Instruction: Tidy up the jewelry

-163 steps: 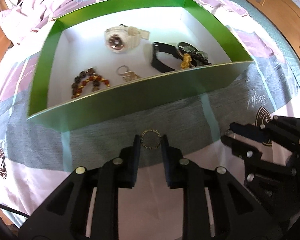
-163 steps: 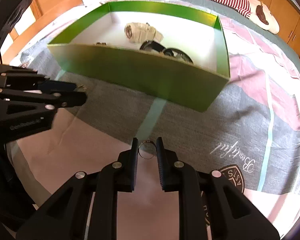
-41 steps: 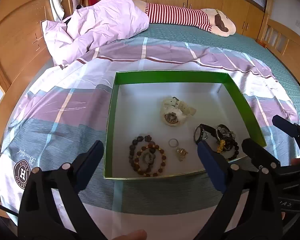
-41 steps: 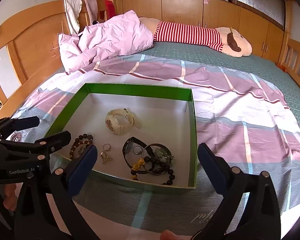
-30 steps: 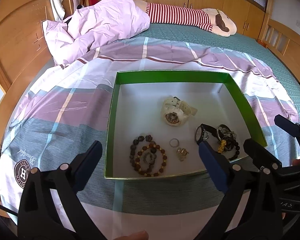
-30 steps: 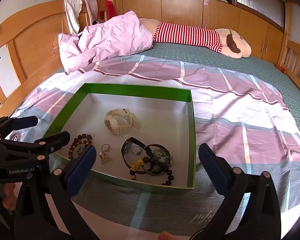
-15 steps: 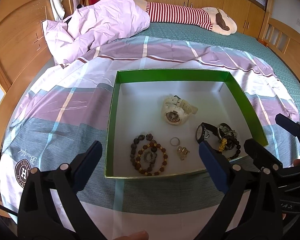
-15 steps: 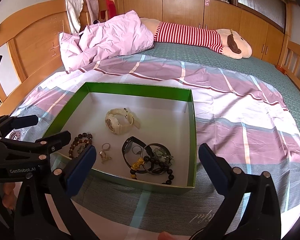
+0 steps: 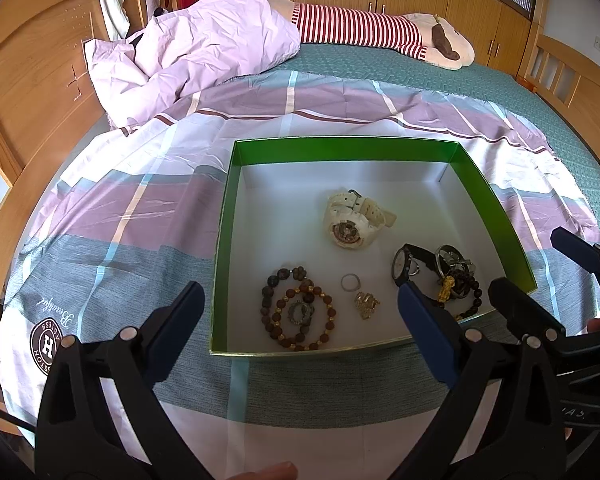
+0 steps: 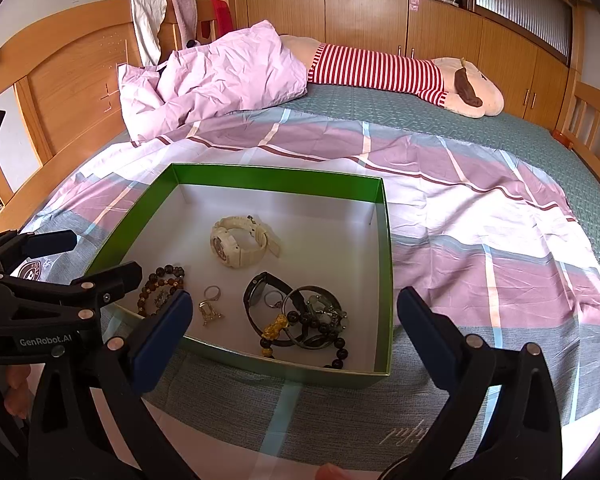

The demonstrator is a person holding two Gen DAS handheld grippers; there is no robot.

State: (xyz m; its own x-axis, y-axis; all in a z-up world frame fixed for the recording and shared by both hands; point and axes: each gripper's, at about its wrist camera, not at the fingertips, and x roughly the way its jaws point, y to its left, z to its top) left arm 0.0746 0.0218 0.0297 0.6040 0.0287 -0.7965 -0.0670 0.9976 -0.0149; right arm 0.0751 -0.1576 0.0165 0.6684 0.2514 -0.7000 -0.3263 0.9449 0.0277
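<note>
A green box (image 9: 228,216) (image 10: 386,272) with a white floor lies on the bed. In it are a cream watch (image 9: 350,222) (image 10: 236,244), brown bead bracelets (image 9: 298,314) (image 10: 160,284) around a small ring, a silver ring (image 9: 350,282) (image 10: 212,292), a gold charm (image 9: 366,304) (image 10: 210,312), a black watch (image 9: 406,266) (image 10: 260,294) and a tangle of dark bracelets (image 9: 456,280) (image 10: 316,320). My left gripper (image 9: 300,328) and right gripper (image 10: 292,332) are wide open and empty, held above the box's near edge.
The box rests on a pink, grey and white striped sheet (image 9: 132,216). A crumpled pink quilt (image 9: 204,44) and a striped plush toy (image 10: 400,72) lie at the far end. A wooden headboard (image 9: 32,92) is on the left.
Five seconds ago each gripper held a ring low beside the box. Now both are open, empty and raised, and the rings lie in the box. Over the last second almost nothing has moved.
</note>
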